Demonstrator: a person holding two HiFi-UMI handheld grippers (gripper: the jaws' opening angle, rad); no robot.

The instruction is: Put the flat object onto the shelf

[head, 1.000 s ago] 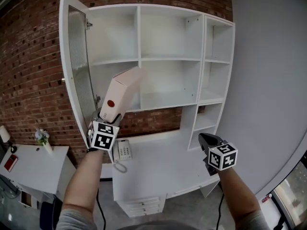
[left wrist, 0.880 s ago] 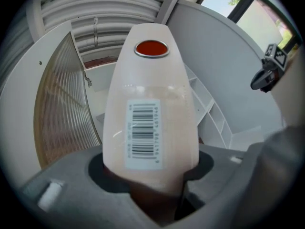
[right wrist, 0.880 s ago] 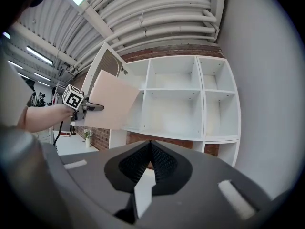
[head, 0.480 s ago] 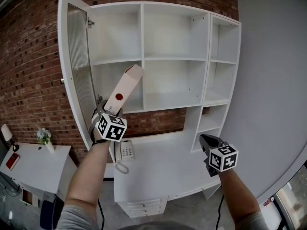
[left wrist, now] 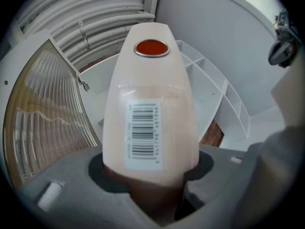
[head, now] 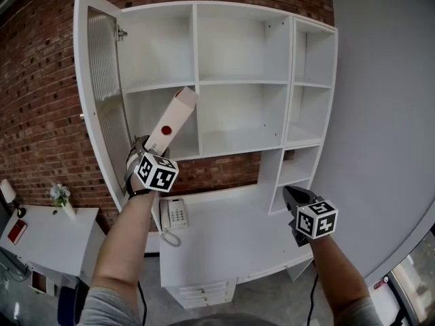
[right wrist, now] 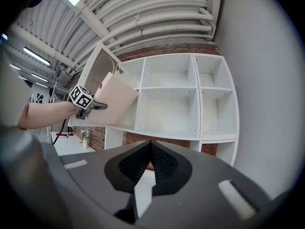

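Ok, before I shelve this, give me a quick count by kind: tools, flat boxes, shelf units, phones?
tools: 2, the left tool shut on the box and the right tool shut with nothing in it
flat box: 1
shelf unit: 1
phone: 1
total: 5

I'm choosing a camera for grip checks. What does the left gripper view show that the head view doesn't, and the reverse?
Only the left gripper view: the barcode label on the flat pink box, and the left gripper's jaws clamped on its lower end. Only the head view: the right gripper, a telephone, a small flower vase. Both: the box's red dot, the white shelf unit, its open ribbed-glass door.
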